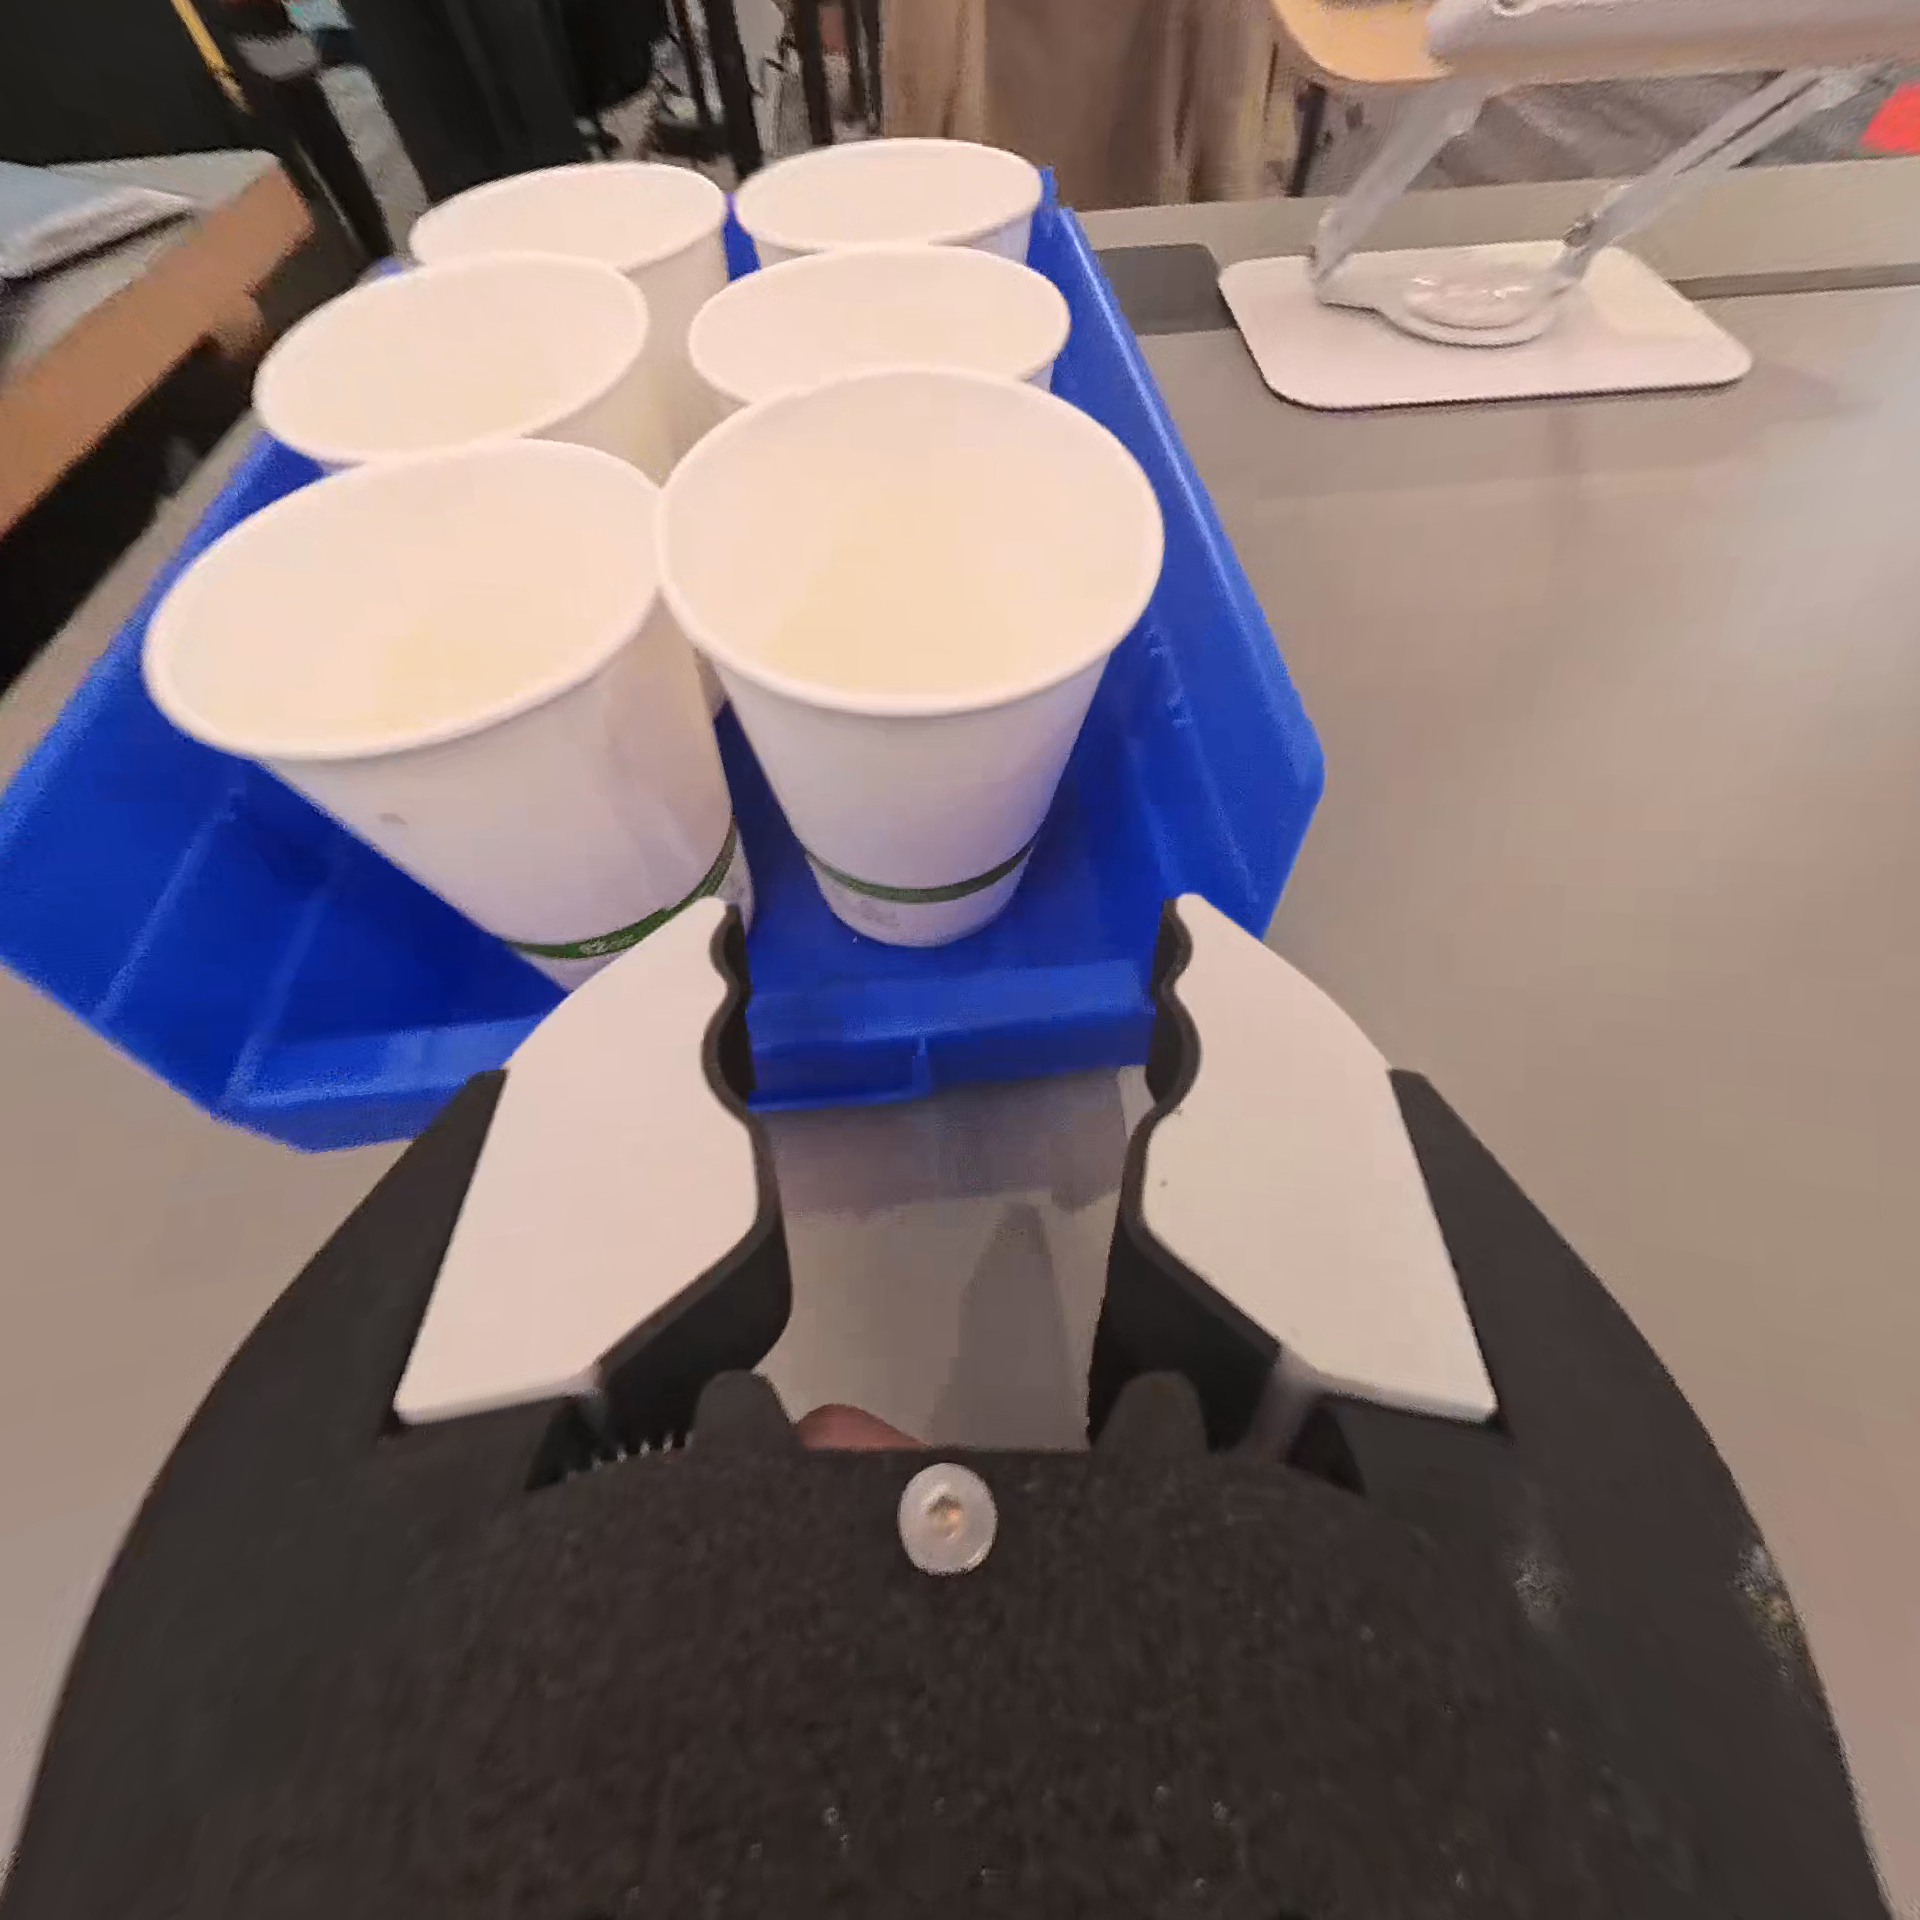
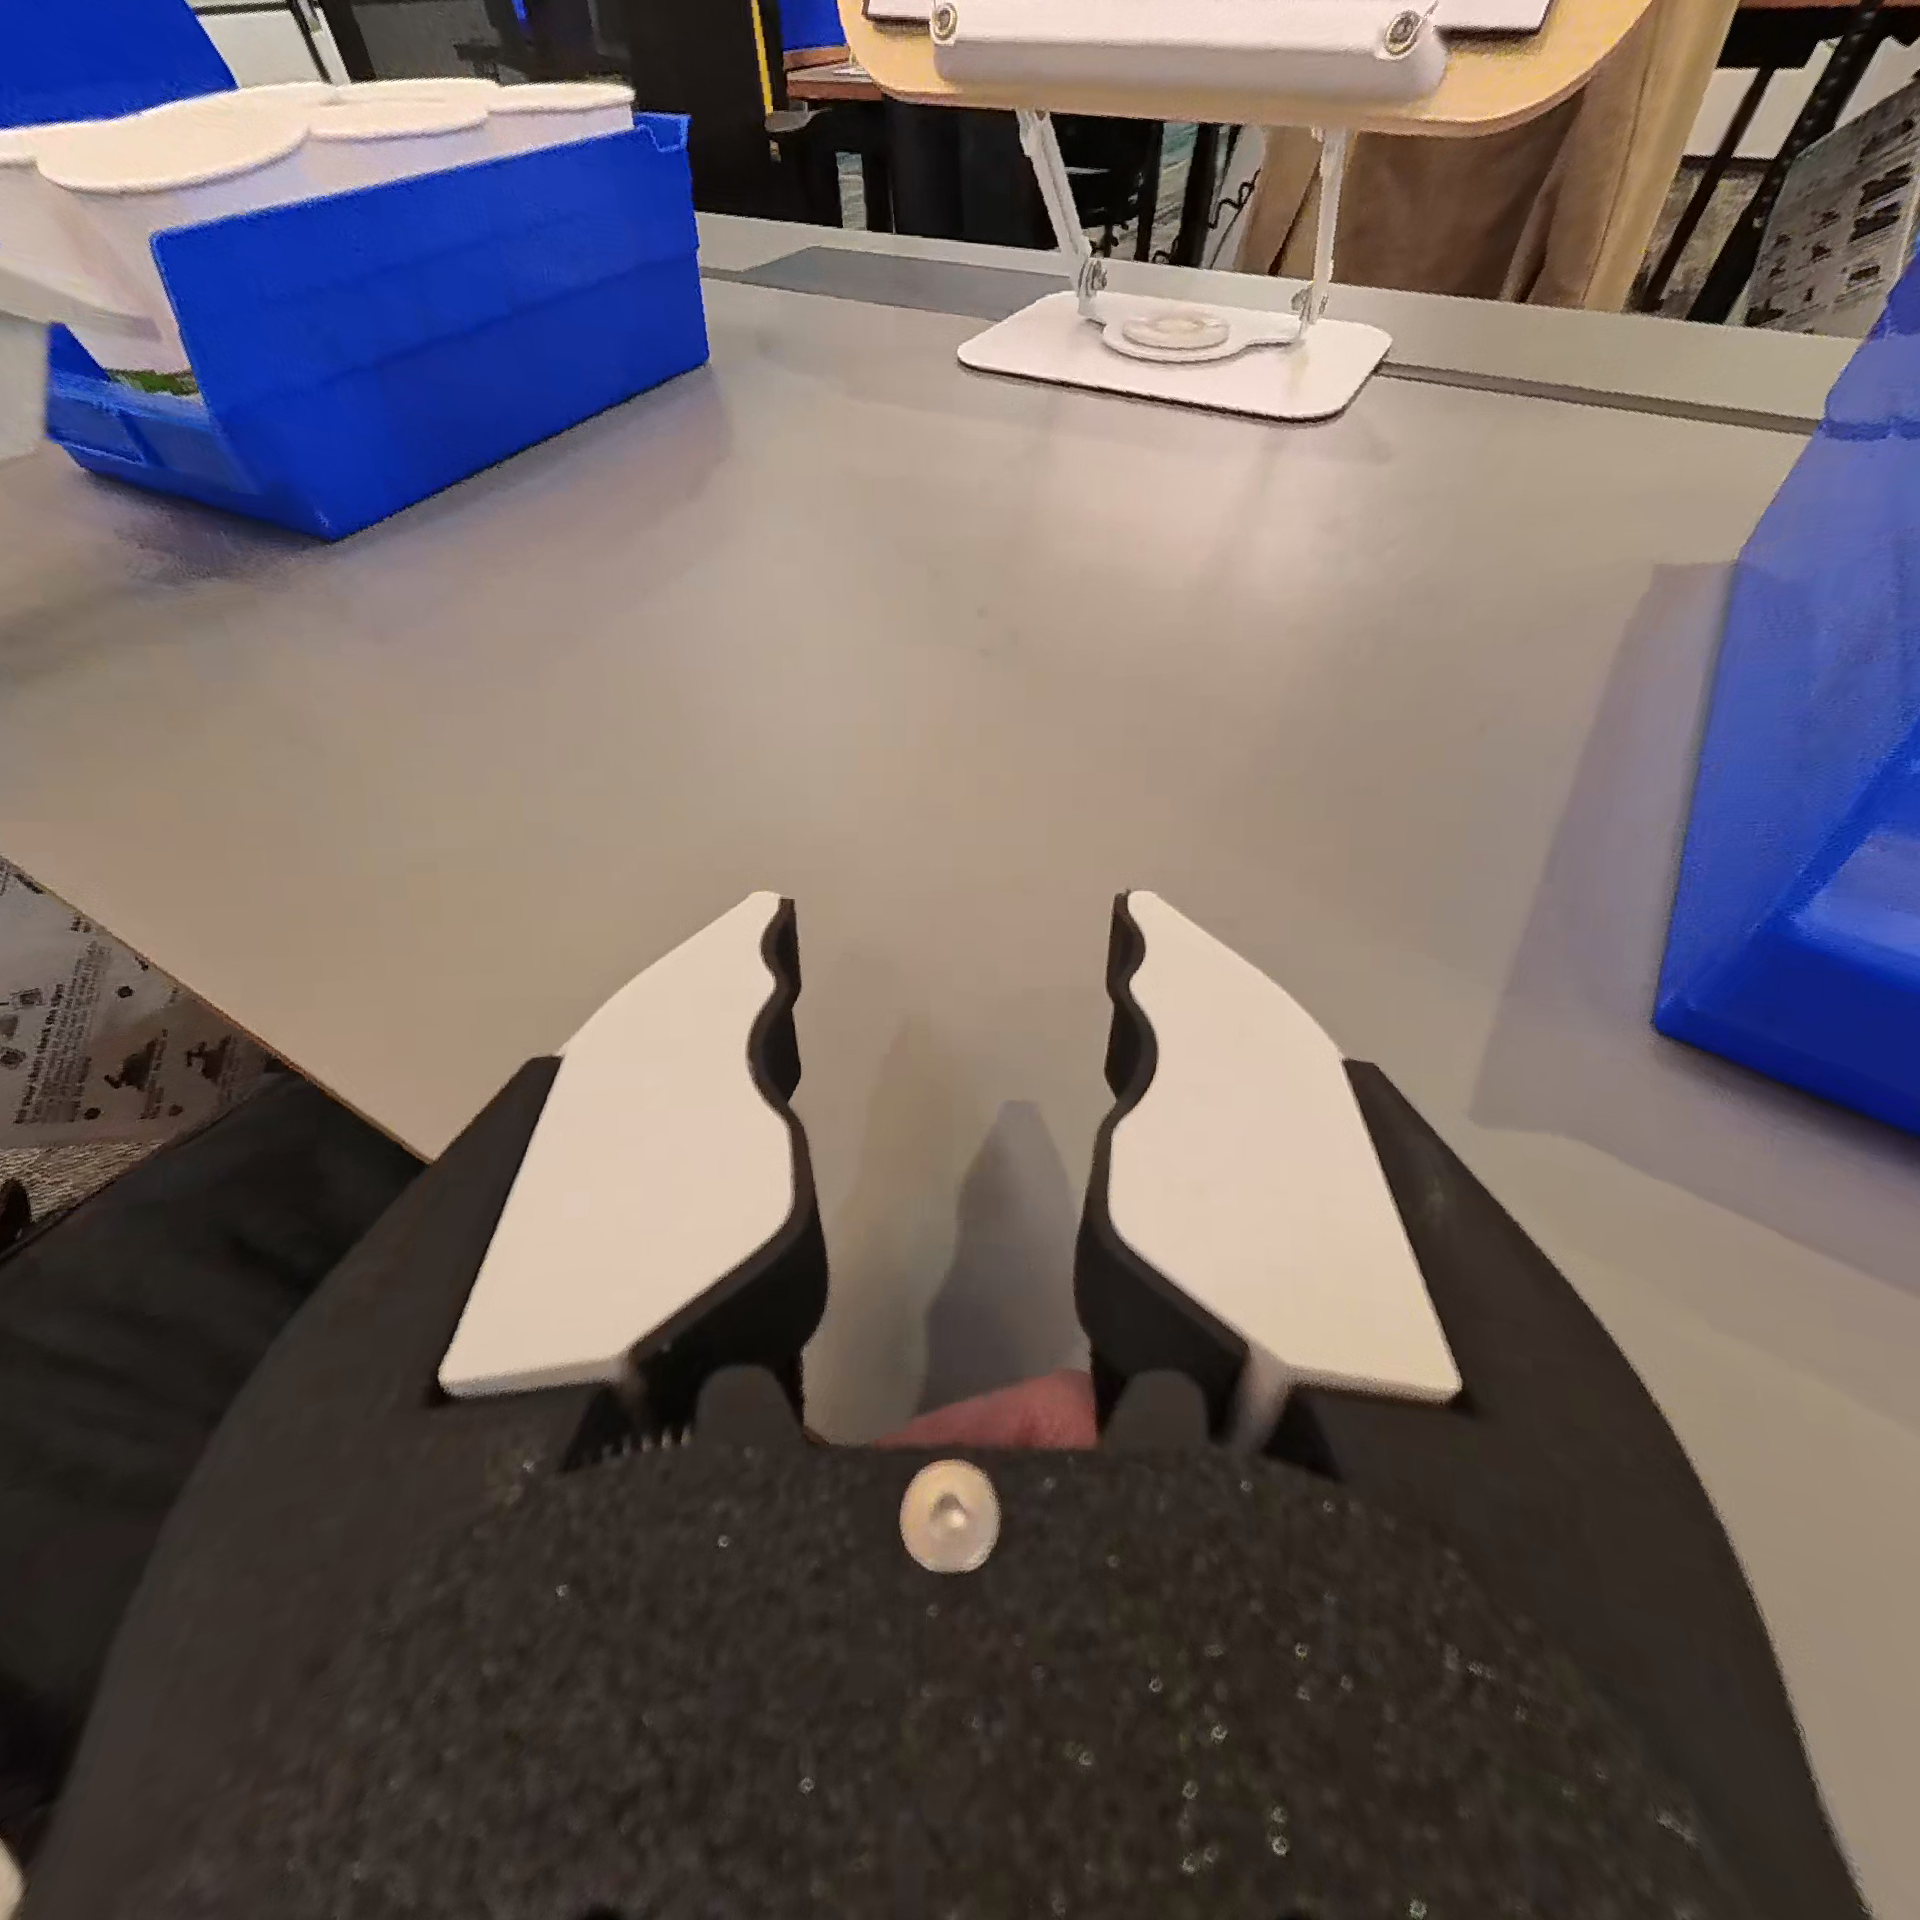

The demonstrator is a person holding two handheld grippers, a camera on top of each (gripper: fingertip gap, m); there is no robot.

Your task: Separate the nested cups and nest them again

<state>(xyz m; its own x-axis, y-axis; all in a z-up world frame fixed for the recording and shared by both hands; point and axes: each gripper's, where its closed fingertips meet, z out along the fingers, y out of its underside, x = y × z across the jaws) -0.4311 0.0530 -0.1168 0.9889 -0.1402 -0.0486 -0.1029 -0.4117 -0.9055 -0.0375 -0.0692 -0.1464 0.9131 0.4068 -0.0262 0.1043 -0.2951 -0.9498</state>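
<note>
Standing upright in the blue bin (image 1: 1195, 665), the white cups (image 1: 904, 644) sit straight ahead of the left gripper (image 1: 951, 997), spread wide and empty, far nearer than the right gripper (image 2: 951, 997), likewise parted and empty.

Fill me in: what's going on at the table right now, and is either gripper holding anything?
Neither holds anything. The left gripper is open, just short of the blue bin, pointing at the nearest right white paper cup. Six cups stand in that bin in two rows. The right gripper is open over the bare grey table, between that bin and a second blue bin at the right edge. A white stand base sits at the far side.
</note>
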